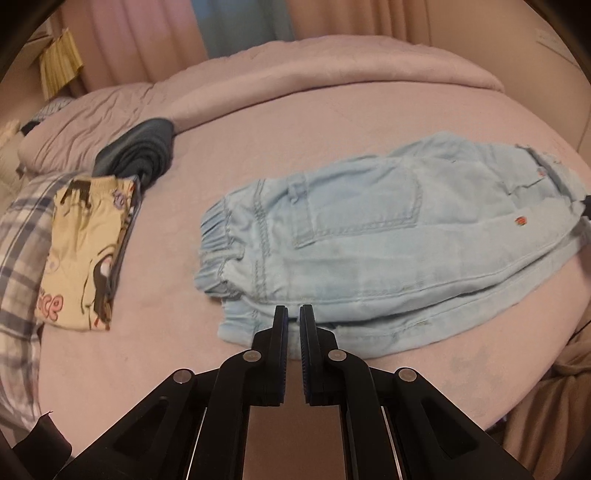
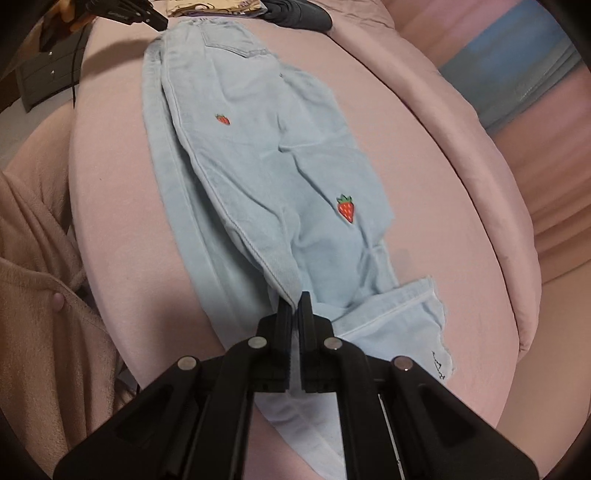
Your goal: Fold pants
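Observation:
Light blue denim pants (image 1: pixel 369 236) lie lengthwise on the pink bed (image 1: pixel 147 369), one leg folded over the other. The elastic waistband (image 1: pixel 218 236) is on the left, and the back pocket faces up. My left gripper (image 1: pixel 293 312) is shut on the near edge of the pants by the waist, with blue cloth showing between its fingers. In the right wrist view the pants (image 2: pixel 258 166) run away from me and carry red strawberry patches (image 2: pixel 345 208). My right gripper (image 2: pixel 297 301) is shut on a fold of the leg near the hems. The left gripper (image 2: pixel 147 16) shows at the waist corner.
A folded yellow printed garment (image 1: pixel 85 251) and a folded dark garment (image 1: pixel 136 155) lie left of the waistband on a plaid cloth (image 1: pixel 18 258). A rolled pink duvet (image 1: pixel 332 74) lines the far side. A beige fleece sleeve (image 2: pixel 37 295) hangs by the bed's near edge.

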Tool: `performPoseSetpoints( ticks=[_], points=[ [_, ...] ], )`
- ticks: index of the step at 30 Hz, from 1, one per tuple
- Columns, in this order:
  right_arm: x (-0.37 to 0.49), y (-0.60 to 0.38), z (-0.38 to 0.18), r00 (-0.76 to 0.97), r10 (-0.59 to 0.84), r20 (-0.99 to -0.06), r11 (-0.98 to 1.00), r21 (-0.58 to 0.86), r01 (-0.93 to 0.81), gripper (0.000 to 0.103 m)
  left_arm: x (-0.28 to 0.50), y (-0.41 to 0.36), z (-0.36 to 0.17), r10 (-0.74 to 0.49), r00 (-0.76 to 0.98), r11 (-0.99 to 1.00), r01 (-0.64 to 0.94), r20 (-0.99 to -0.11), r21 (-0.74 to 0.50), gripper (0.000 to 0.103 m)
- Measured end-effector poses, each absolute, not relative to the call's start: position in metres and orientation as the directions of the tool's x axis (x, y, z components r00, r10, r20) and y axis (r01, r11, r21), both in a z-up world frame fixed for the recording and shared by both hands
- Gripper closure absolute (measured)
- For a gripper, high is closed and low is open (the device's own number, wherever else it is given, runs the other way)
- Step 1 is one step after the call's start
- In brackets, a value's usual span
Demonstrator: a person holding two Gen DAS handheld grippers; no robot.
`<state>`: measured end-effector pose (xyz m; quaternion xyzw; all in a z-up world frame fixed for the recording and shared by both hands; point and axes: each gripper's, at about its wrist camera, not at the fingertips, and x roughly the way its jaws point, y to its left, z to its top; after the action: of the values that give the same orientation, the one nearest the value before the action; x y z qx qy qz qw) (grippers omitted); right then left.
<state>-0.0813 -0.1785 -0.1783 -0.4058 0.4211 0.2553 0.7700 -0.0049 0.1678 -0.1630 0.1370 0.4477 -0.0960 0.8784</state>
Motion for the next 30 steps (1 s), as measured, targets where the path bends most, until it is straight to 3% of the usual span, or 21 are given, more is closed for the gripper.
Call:
performPoseSetpoints(
  ticks=[4,12,22,30],
  points=[
    [-0.078,-0.178,-0.175,0.522,0.057,-0.851,0.545,-0.412,-0.730,0.100,-0.006,0.166,-0.163,-0.064,0.572,0.933,0.325,-0.818,0.154,0.093],
    [-0.050,-0.189,-0.127,0.558,0.154,-0.816,0.690,-0.315,-0.651,0.100,-0.013,0.142,-0.167,-0.093,0.578,0.877,0.434,-0.811,0.209,0.061],
    [-0.034,-0.187,-0.093,0.611,0.188,-0.769,0.743,-0.295,-0.600,0.100,-0.009,0.117,-0.179,-0.059,0.581,0.787,0.527,-0.812,0.320,0.061],
    [-0.021,-0.182,-0.077,0.634,0.208,-0.745,0.772,-0.273,-0.574,0.100,0.005,0.115,-0.185,0.010,0.612,0.791,0.478,-0.791,0.381,0.061]
  ],
)
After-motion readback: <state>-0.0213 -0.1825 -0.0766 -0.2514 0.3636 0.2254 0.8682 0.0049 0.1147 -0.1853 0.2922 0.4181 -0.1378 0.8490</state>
